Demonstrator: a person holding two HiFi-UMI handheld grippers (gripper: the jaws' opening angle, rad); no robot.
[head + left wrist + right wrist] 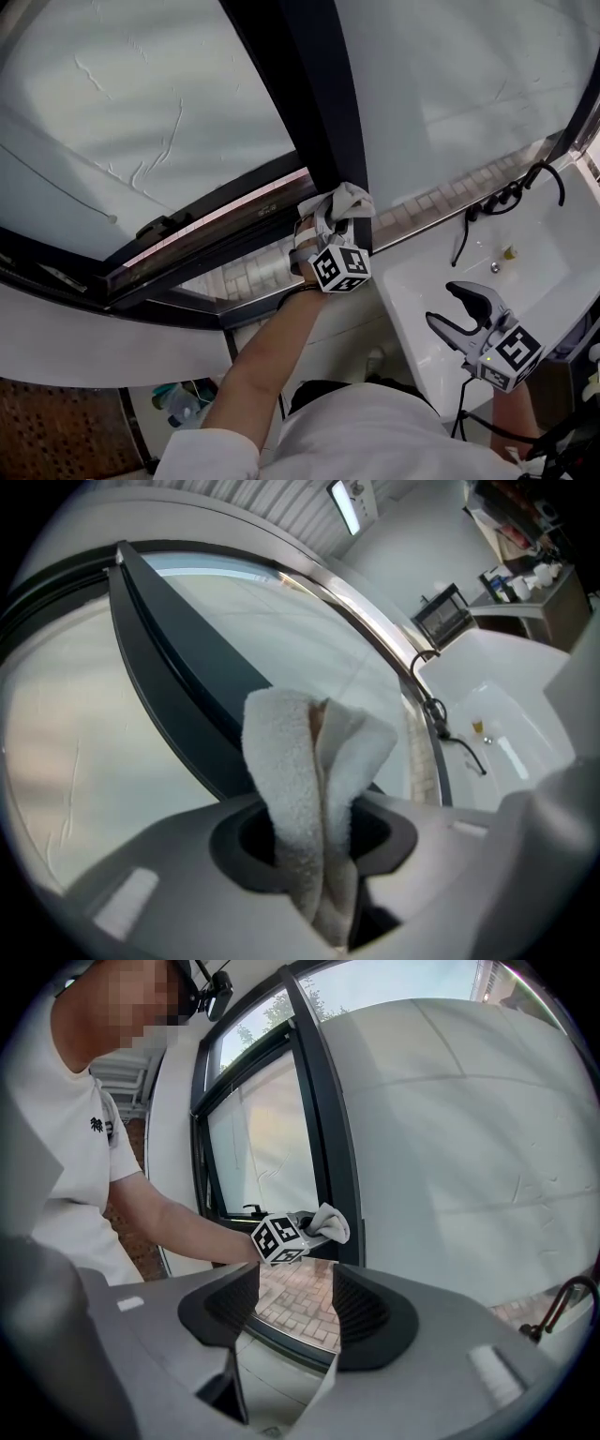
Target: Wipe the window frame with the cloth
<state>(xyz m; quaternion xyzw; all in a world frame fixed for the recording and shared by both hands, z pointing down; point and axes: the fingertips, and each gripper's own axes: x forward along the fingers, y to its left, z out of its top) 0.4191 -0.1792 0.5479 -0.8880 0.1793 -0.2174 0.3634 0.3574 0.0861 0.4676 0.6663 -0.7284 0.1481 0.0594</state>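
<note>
Pale terry cloth [314,789] is clenched between the jaws of the left tool [314,850]. It is folded double and stands out well beyond the jaw tips. In the head view the left tool [328,230] sits just right of centre, with the cloth [345,200] bunched at its 12 o'clock. The cloth lies against the foot of the dark upright of the window frame [319,94], where the upright meets the lower rail. The person's bare forearm [272,347] reaches up to this tool from 6 o'clock.

The right tool [452,307] is released: its jaws stand apart with nothing between them. It hangs at 4 o'clock in the head view, above a white basin [534,262], well apart from the frame. A dark tap [511,194] stands at the basin's 12 o'clock edge.

The right gripper view looks between the parted jaws of the right tool [295,1309]. The left tool [302,1232] and the cloth [330,1222] appear at 12 o'clock, the cloth touching the upright of the window frame [328,1129]. Frosted glass [141,103] fills the pane at 9 o'clock of the upright.
</note>
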